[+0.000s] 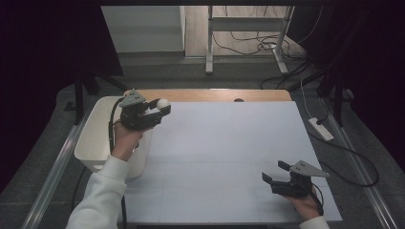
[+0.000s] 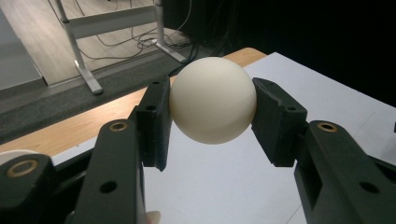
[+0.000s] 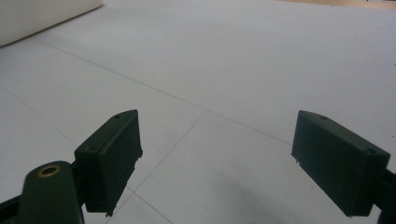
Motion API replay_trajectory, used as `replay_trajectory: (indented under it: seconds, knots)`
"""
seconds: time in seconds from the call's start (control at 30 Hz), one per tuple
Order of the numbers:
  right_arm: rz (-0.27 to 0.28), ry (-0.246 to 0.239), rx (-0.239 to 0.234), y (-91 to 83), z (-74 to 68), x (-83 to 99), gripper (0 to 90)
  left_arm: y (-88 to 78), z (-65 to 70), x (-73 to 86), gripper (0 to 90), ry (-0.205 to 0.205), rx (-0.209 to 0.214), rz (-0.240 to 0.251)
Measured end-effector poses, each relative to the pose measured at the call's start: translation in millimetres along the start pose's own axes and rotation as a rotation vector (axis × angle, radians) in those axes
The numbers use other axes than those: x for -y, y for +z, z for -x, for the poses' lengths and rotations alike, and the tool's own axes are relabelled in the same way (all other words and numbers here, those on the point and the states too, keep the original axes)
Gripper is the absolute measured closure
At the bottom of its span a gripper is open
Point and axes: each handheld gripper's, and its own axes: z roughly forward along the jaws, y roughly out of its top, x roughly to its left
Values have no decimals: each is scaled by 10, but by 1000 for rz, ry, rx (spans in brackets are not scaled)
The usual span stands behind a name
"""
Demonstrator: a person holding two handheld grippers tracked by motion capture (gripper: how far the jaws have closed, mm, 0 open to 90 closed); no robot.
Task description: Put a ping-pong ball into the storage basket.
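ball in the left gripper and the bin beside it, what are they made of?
Ball: probably hard plastic, matte cream, smooth and seamless, soft shading with no glare. Bin: looks like moulded white plastic, semi-matte, rounded rim and corners.

A tub (image 1: pixel 98 143) sits at the table's (image 1: pixel 229 157) left edge. The left gripper (image 1: pixel 160 109) holds a ball (image 1: pixel 163 103) above the far-left corner; the right gripper (image 1: pixel 276 172) rests near the near-right corner.
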Motion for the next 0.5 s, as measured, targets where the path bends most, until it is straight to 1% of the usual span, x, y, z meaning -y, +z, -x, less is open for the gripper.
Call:
replay_trajectory:
  seconds: [0.17, 0.33, 0.37, 0.5]
  knots:
    - [1, 1, 0, -2, 0, 0, 160, -21, -49, 2, 505, -10, -12, 0]
    - [1, 2, -1, -1, -2, -1, 160, -62, -115, 12, 505, -23, -40, 3]
    - [1, 2, -1, 0, -2, -2, 160, -62, -115, 12, 505, -23, -40, 3]
    - [3, 3, -1, 0, -2, -3, 160, -87, -183, 27, 505, -37, -60, -3]
